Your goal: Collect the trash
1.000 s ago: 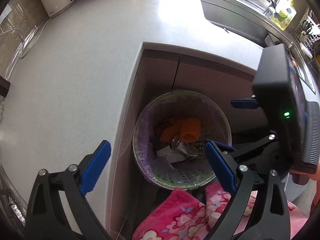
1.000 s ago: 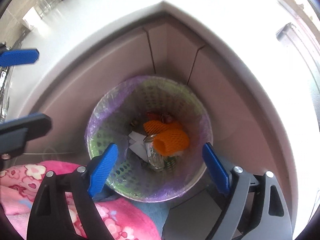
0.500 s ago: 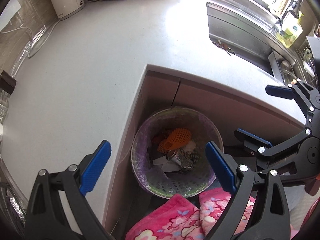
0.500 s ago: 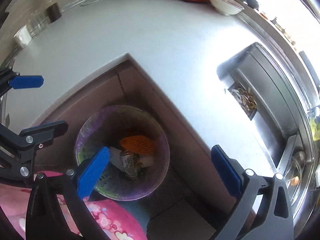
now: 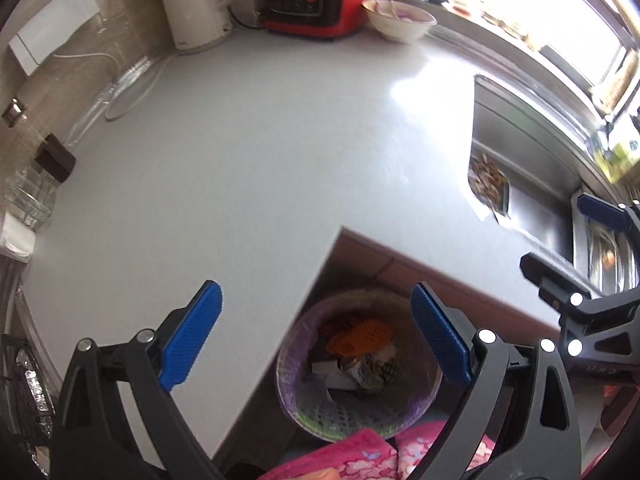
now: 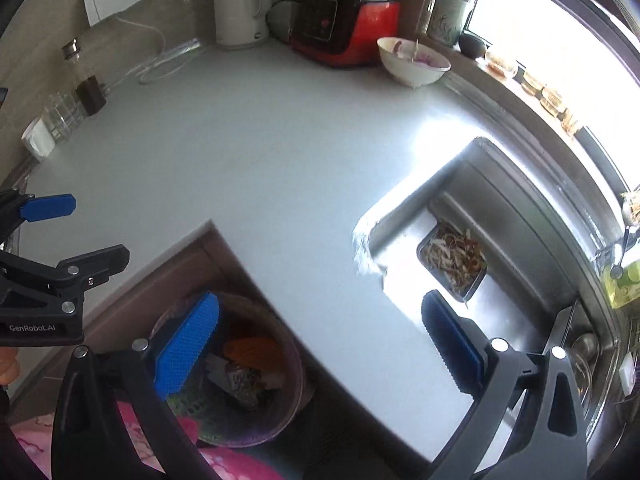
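I had both grippers up above the inner corner of the white table (image 5: 256,184), pointing steeply down. The left gripper (image 5: 316,336) had its blue fingers (image 5: 192,336) spread wide with nothing between them, and through that gap I looked down on the table edge and the trash bin (image 5: 356,416) standing on the floor in the corner of the brown cabinets (image 5: 404,276). The right gripper (image 6: 320,344) had just been opening its fingers (image 6: 188,344) and they stood fully apart, holding nothing. The bin, lined with a purplish bag over a green perforated basket, held the collected trash: an orange mesh sleeve (image 5: 360,336) lay on top, with a crumpled shiny wrapper (image 5: 362,376) and white scraps of paper just beside it. From the right wrist view the bin (image 6: 256,420) sat low and left, partly behind my own left finger. Pink flowered fabric (image 5: 360,456) showed at the bottom edge of both views, just beside the bin. To the right, the steel sink (image 6: 512,216) held a small tray of vegetable peelings (image 6: 452,258). At the far back of the table stood a white kettle (image 6: 240,4), a red and black cooker (image 6: 344,20) and a white bowl (image 6: 412,60).
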A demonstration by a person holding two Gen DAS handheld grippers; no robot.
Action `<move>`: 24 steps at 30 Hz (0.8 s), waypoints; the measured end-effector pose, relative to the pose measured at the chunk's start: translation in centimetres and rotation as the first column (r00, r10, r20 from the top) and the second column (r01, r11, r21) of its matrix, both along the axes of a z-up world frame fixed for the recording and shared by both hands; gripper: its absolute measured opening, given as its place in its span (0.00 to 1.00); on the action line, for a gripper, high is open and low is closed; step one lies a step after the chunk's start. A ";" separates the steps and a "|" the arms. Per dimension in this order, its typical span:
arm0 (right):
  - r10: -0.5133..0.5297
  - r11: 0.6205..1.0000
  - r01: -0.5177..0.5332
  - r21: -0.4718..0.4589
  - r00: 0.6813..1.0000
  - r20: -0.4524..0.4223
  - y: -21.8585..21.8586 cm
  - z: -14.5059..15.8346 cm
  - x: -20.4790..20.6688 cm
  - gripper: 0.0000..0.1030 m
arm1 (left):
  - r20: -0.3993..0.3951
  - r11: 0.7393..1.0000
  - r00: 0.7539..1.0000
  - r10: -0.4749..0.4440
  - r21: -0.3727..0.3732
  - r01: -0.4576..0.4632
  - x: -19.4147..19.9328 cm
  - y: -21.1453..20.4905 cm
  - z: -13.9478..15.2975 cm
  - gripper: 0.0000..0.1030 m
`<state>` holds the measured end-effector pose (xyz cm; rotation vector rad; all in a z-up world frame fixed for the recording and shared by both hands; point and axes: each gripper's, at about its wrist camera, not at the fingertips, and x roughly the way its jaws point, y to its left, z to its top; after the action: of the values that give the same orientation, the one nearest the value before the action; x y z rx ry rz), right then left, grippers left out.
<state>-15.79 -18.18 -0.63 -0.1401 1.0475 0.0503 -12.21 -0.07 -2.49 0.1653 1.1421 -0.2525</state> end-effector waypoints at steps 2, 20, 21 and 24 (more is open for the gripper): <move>0.009 1.000 -0.009 -0.003 0.999 0.033 -0.1 0.8 1.7 0.98 | 0.023 0.999 0.999 0.037 0.005 -0.037 1.2 0.1 0.7 0.89; 0.008 0.998 -0.011 0.055 0.998 0.065 0.0 1.2 11.6 0.98 | 0.027 0.978 0.977 0.209 0.003 -0.209 9.7 0.2 0.1 0.92; 0.011 0.998 -0.014 0.053 0.998 0.063 0.0 1.1 11.6 0.98 | 0.024 0.978 0.978 0.208 0.000 -0.208 9.6 0.1 0.0 0.92; 0.012 0.999 -0.014 0.050 0.999 0.052 0.2 0.7 11.3 0.98 | 0.019 0.979 0.979 0.203 0.003 -0.203 9.0 0.0 -0.3 0.92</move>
<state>-4.51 -18.00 0.08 -0.1021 0.9927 0.0846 -3.17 -0.03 -2.81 0.0536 1.1324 -0.0667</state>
